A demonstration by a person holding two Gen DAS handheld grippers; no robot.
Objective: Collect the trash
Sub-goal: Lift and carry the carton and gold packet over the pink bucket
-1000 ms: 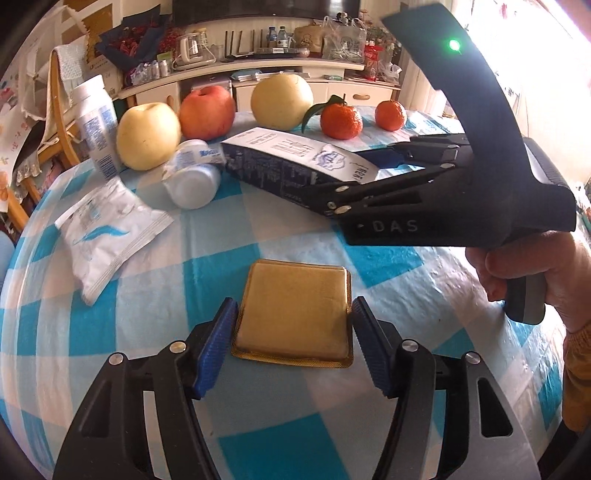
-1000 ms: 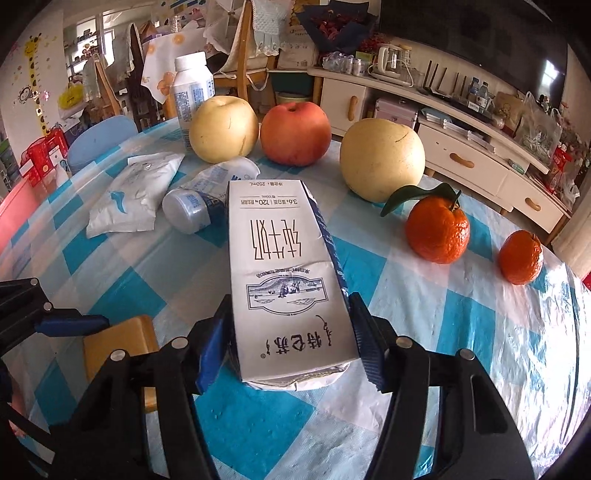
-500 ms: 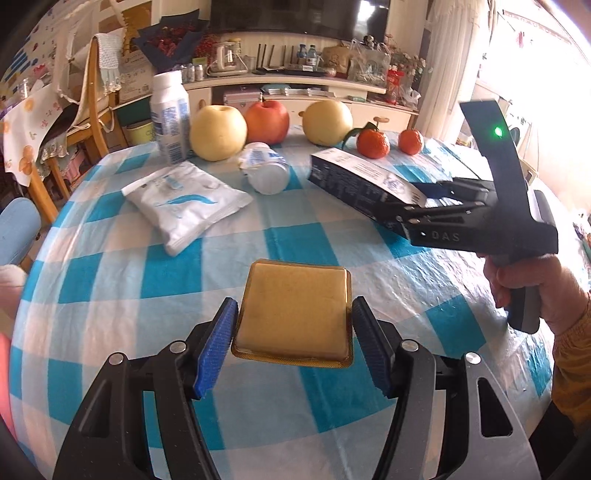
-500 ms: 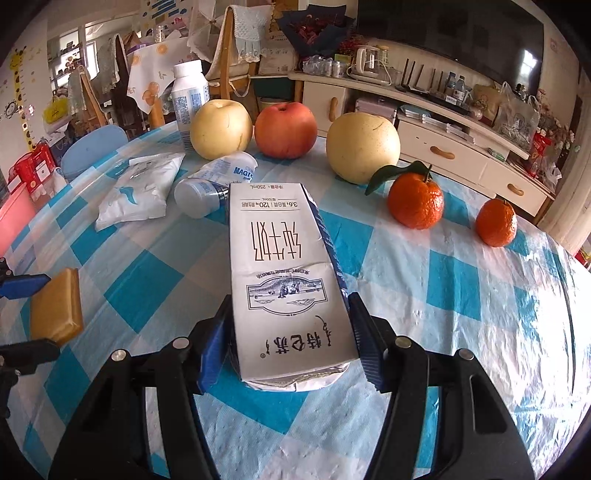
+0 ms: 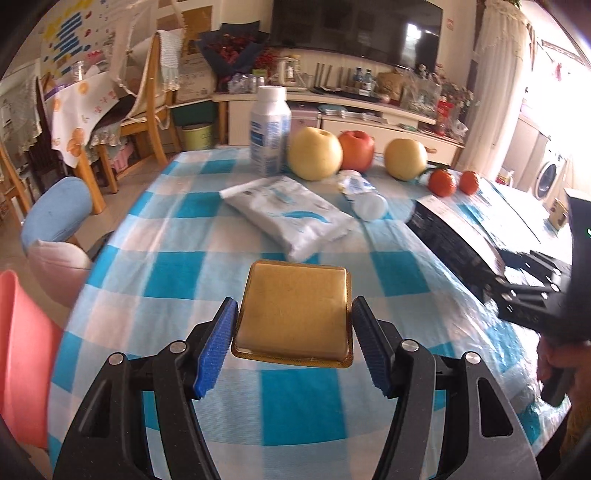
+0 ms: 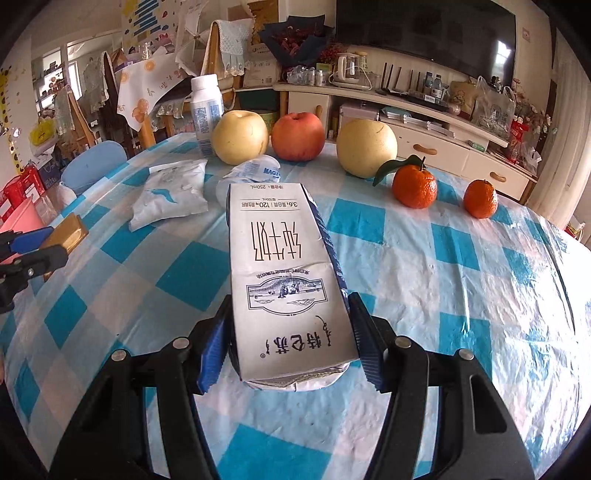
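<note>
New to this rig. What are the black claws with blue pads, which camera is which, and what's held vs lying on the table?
No robot: a person holds two handheld grippers, each with a fisheye camera looking along its fingers. The left gripper clamps a flat golden tray. The right gripper clamps a milk carton; it also appears at the right edge of the left view. On the checked tablecloth lie a white pouch, a tipped small bottle, an upright bottle, pears, an apple and two tangerines.

A home living room: a television (image 6: 424, 27) above a long sideboard (image 6: 406, 122), wooden chairs (image 5: 147, 110), a checked-cloth table (image 6: 461, 258).
</note>
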